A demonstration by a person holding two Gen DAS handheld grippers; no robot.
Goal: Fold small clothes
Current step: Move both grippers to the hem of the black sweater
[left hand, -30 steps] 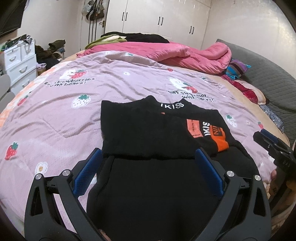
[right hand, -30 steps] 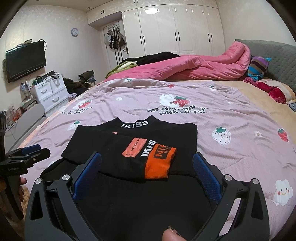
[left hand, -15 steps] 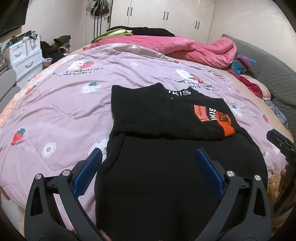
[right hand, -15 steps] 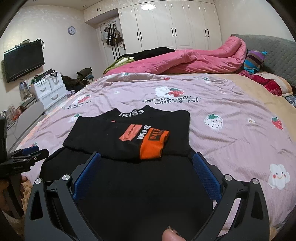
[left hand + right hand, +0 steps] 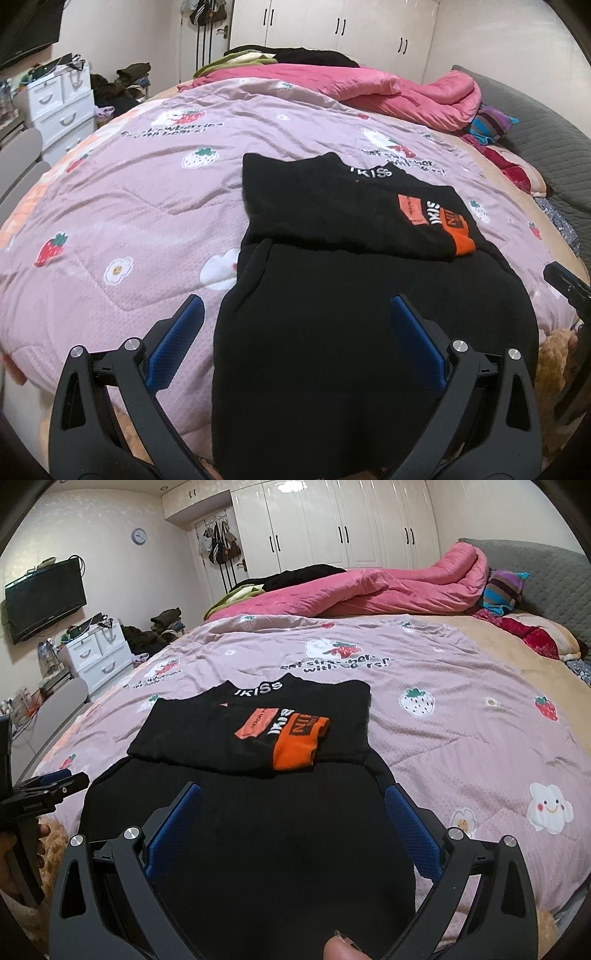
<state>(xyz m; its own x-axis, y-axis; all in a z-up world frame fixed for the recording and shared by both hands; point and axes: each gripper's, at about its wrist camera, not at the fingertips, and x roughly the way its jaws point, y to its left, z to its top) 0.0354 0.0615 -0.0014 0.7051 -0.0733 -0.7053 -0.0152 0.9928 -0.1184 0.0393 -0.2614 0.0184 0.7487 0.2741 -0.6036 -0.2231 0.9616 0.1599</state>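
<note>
Pink bedding printed with strawberries (image 5: pixel 147 206) covers a wide bed, with a crumpled pink quilt (image 5: pixel 388 587) heaped at its far side, white wardrobe doors (image 5: pixel 332 524) behind, and a white drawer unit (image 5: pixel 96 653) under a wall-mounted television (image 5: pixel 44 594) off to the left.

On the near part of the bed lies a black garment (image 5: pixel 369 332), spread flat with its lower edge reaching the bed's front edge. Both sleeves are folded in across the chest; the upper one shows an orange cuff (image 5: pixel 299 744) and an orange label beside white lettering. White letters also mark the collar (image 5: pixel 258 690) at the far end.

The left gripper (image 5: pixel 295 321) hangs above the garment's near left part with its blue-padded fingers (image 5: pixel 177 339) spread wide and nothing between them; the left finger is over bare bedding just beside the garment's left edge, the right finger over the black fabric. The right gripper (image 5: pixel 291 808) is likewise wide apart and empty above the garment's near half, its left pad over the cloth and its right pad at the garment's right edge. Whether either pad touches the fabric cannot be told. A fingertip (image 5: pixel 340 947) shows at the bottom of the right wrist view.
</note>
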